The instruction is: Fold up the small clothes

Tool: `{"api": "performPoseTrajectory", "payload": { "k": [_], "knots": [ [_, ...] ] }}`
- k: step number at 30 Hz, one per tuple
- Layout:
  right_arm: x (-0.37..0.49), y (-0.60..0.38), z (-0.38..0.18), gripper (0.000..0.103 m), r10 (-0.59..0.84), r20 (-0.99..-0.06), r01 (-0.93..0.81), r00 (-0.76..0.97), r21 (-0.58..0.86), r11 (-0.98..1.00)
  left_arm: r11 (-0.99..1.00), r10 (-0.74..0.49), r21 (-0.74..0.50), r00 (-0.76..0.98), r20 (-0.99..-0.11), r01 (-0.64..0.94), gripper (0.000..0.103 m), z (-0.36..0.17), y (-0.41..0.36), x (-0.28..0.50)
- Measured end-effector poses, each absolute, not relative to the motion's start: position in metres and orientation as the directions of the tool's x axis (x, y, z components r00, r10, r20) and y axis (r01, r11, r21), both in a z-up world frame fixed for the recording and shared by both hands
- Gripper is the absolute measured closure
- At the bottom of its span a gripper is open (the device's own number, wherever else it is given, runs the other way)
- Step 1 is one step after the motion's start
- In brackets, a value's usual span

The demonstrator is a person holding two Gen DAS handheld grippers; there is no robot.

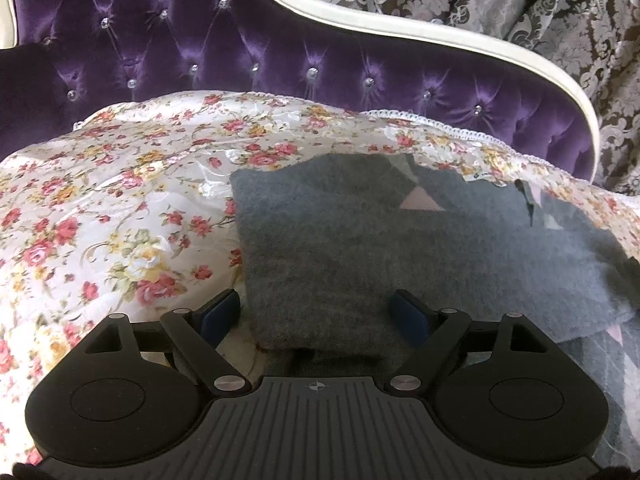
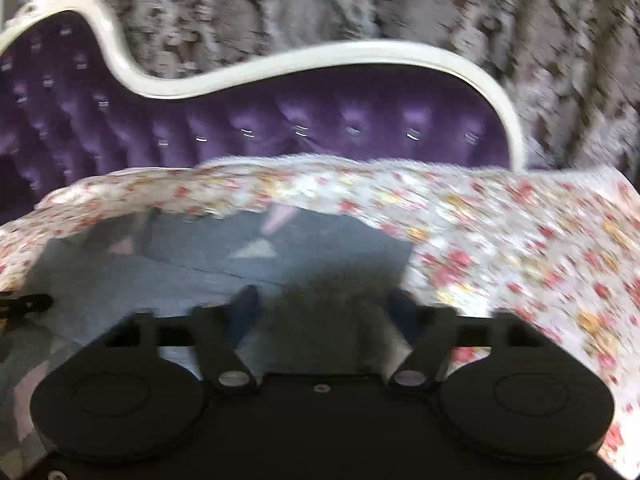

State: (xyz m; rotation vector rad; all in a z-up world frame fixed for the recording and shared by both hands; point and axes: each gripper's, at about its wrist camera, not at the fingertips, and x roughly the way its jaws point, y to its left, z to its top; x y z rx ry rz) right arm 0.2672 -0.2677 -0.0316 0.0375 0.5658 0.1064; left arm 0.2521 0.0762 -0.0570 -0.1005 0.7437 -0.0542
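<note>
Nearest the left wrist camera, the left gripper (image 1: 318,314) sits low over the bed with its jaws spread wide; its blue pads (image 1: 218,312) stand on either side of the near corner of a grey sweater (image 1: 400,252), and they do not press on the cloth. That sweater is folded into a rough rectangle and lies on a floral bedspread (image 1: 100,208) of pink and yellow roses on white, with small pale pink triangles showing near its far edge. More grey cloth with the same pale pattern trails off at the lower right.

From the right wrist camera, which is blurred, the right gripper (image 2: 324,312) also has its jaws apart, hanging over the near edge of the sweater (image 2: 200,256) with nothing pinched between them. Floral bedspread (image 2: 520,248) fills the right side of that view.

Behind the bed rises a purple tufted headboard (image 1: 180,48) with a curved white frame (image 1: 400,24), and past it hangs a patterned curtain (image 1: 520,12)
</note>
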Motion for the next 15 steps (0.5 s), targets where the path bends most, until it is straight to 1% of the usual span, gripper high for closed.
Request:
{"api": "performPoseTrajectory", "payload": {
  "k": [2, 3, 4, 6, 7, 8, 9, 12, 15],
  "knots": [
    [0.272, -0.254, -0.036, 0.025, 0.132, -0.552, -0.136, 0.823, 0.034, 0.990, 0.996, -0.070, -0.094, 0.731, -0.679, 0.008, 0.019, -0.056, 0.074, 0.247],
    [0.274, -0.248, -0.040, 0.024, 0.134, -0.561, -0.150, 0.817, 0.017, 0.989, 0.997, -0.061, -0.079, 0.726, -0.685, 0.009, 0.017, -0.056, 0.073, 0.244],
    [0.277, -0.242, -0.045, 0.022, 0.128, -0.574, -0.161, 0.809, -0.007, 0.987, 0.998, -0.056, -0.070, 0.725, -0.687, 0.011, 0.015, -0.056, 0.072, 0.240],
    [0.282, -0.233, -0.060, 0.021, 0.107, -0.614, -0.164, 0.782, -0.038, 0.986, 0.998, -0.048, -0.056, 0.719, -0.694, 0.012, 0.010, -0.057, 0.073, 0.235],
    [0.286, -0.230, -0.069, 0.020, 0.092, -0.639, -0.160, 0.763, -0.050, 0.986, 0.998, -0.048, -0.057, 0.716, -0.697, 0.011, 0.010, -0.058, 0.074, 0.233],
    [0.288, -0.229, -0.075, 0.020, 0.089, -0.646, -0.157, 0.758, -0.049, 0.986, 0.998, -0.047, -0.055, 0.716, -0.697, 0.013, 0.009, -0.058, 0.074, 0.230],
    [0.286, -0.231, -0.077, 0.017, 0.092, -0.629, -0.148, 0.772, -0.037, 0.988, 0.999, -0.045, -0.048, 0.714, -0.699, 0.016, 0.008, -0.059, 0.074, 0.229],
    [0.282, -0.236, -0.075, 0.016, 0.100, -0.623, -0.136, 0.776, -0.011, 0.991, 0.999, -0.037, -0.025, 0.699, -0.714, 0.028, 0.008, -0.057, 0.071, 0.224],
    [0.269, -0.239, -0.064, 0.014, 0.122, -0.603, -0.145, 0.788, 0.010, 0.989, 0.997, -0.079, -0.075, 0.696, -0.714, 0.036, 0.008, -0.049, 0.073, 0.210]
  ]
}}
